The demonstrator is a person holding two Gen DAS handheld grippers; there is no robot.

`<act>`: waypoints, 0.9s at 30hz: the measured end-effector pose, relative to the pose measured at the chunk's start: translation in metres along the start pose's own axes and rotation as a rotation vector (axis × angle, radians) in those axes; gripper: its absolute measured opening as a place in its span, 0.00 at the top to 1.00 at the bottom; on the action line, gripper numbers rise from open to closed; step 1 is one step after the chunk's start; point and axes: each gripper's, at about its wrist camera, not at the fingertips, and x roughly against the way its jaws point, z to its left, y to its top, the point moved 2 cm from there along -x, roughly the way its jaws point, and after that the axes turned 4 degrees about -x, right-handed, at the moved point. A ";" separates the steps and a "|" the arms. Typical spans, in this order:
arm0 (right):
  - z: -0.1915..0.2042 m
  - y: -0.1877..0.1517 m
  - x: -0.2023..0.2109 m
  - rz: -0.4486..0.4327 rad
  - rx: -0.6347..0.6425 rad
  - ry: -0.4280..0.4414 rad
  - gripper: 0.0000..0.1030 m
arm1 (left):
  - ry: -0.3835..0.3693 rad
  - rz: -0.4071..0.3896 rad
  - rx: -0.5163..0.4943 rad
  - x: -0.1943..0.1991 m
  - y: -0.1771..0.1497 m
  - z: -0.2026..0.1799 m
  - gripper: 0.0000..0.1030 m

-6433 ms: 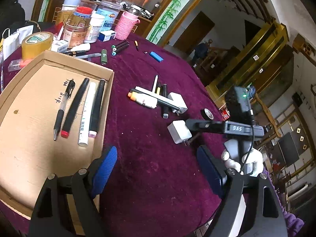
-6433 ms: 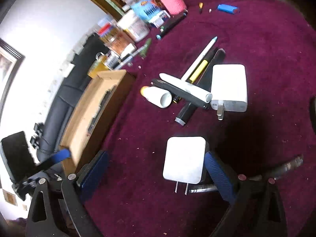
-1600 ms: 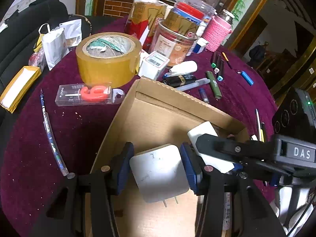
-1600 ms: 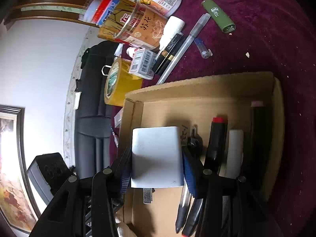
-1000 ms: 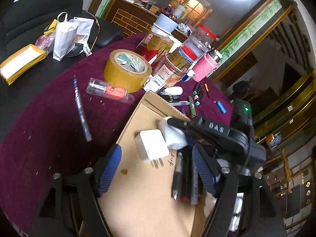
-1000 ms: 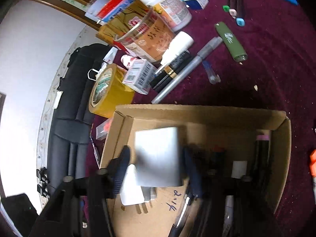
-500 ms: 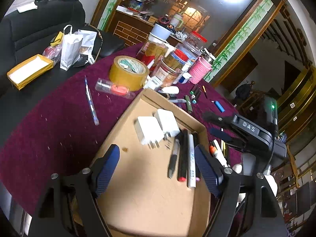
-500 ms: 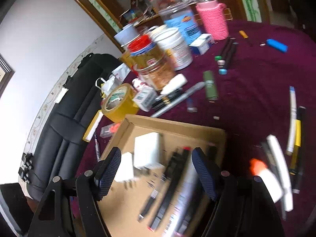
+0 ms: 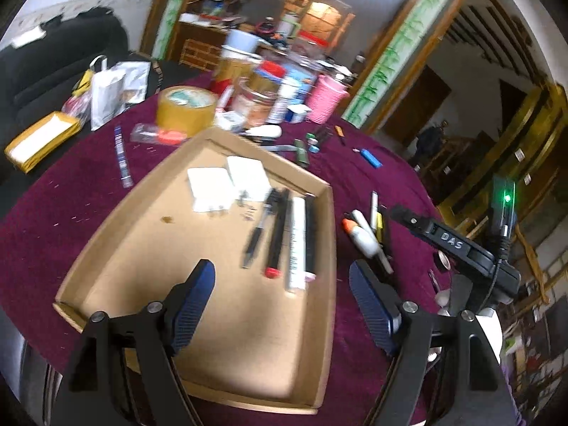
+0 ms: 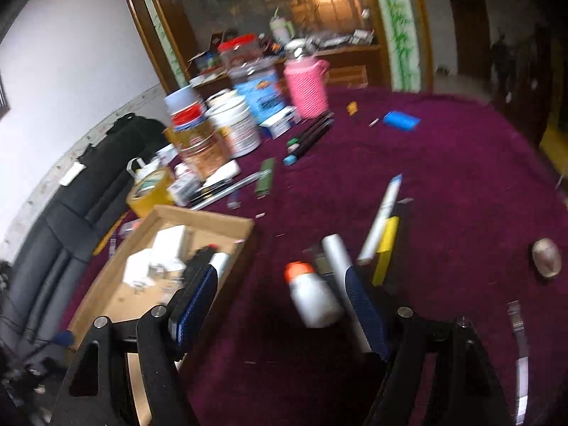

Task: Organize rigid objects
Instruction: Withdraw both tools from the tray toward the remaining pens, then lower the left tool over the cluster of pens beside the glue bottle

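Left wrist view: left gripper (image 9: 280,300) fingers spreading wide, empty, hovering over cardboard tray (image 9: 328,284); pens (image 9: 284,238) lying parallel inside, two white chargers (image 9: 227,183) sitting side by side beyond, grouped by kind. Right gripper (image 10: 280,307) gaping toward the glue bottle (image 10: 312,296) waiting loose on the counter (image 10: 461,184).

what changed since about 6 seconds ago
Both white chargers went from the cloth into the cardboard tray and were let go. Left gripper and right gripper are now open, pulled back. The pens in the tray stayed put.
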 end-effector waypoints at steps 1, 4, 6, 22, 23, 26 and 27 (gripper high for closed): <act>-0.006 -0.001 0.007 -0.024 0.018 -0.028 0.22 | -0.003 0.006 -0.018 -0.001 -0.001 -0.009 0.25; -0.022 -0.003 0.023 -0.085 0.069 -0.100 0.19 | -0.008 0.020 -0.063 -0.007 -0.004 -0.032 0.25; -0.033 -0.004 0.032 -0.119 0.096 -0.139 0.19 | -0.010 0.034 -0.092 -0.013 -0.007 -0.048 0.25; -0.103 -0.008 0.055 -0.258 0.072 -0.235 0.15 | 0.009 0.151 -0.185 -0.064 -0.028 -0.107 0.25; -0.108 -0.007 0.055 -0.271 0.057 -0.238 0.14 | 0.011 0.157 -0.187 -0.067 -0.029 -0.108 0.25; -0.113 -0.006 0.053 -0.272 0.045 -0.236 0.12 | 0.014 0.177 -0.190 -0.076 -0.031 -0.110 0.25; -0.116 -0.006 0.053 -0.268 0.036 -0.235 0.12 | 0.015 0.184 -0.192 -0.079 -0.032 -0.112 0.25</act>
